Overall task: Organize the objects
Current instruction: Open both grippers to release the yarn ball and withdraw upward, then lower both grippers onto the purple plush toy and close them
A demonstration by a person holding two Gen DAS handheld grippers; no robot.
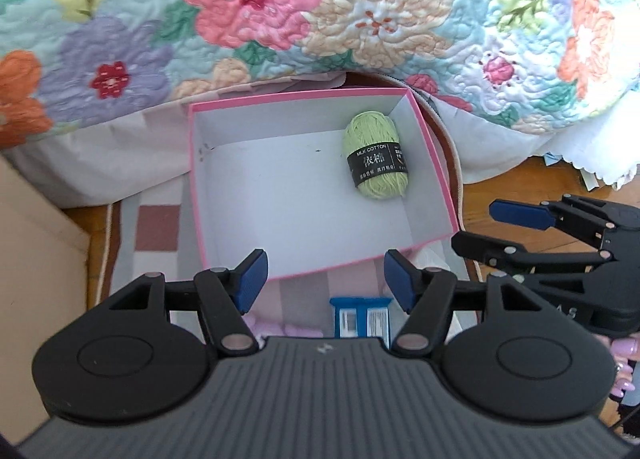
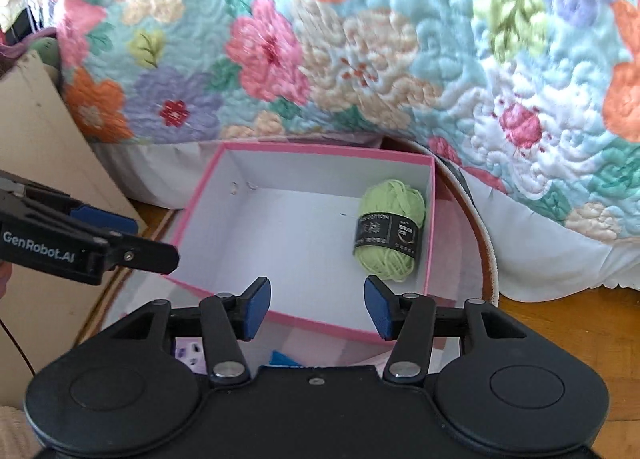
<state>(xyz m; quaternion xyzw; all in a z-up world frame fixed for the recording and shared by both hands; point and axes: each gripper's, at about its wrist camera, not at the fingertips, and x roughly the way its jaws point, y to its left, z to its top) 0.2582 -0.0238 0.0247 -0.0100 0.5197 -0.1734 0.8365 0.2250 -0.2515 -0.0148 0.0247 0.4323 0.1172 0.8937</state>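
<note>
Left gripper (image 1: 326,279) body is hiding most of a blue-and-white packet (image 1: 360,317) and a lilac item (image 1: 266,327) at 6 o'clock. Right gripper (image 2: 318,307) is covering a blue scrap (image 2: 282,359). Quilt (image 2: 540,71) is blurring toward 3 o'clock.

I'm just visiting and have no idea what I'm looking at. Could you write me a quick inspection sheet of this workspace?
Surface: striped and checked rug on a wooden floor.
Job's things: pink box, open, white inside; one green yarn ball with a black label lies in its far right corner.
Clutter: a blue packet and something lilac on the rug in front of the box, mostly hidden.
Tongs: left tongs and right tongs both open and empty, near the box's front edge.
Cables: a thin dark red cord at the left edge of the right view.
Surroundings: flowered quilt hanging behind the box; cardboard box on the left.
</note>
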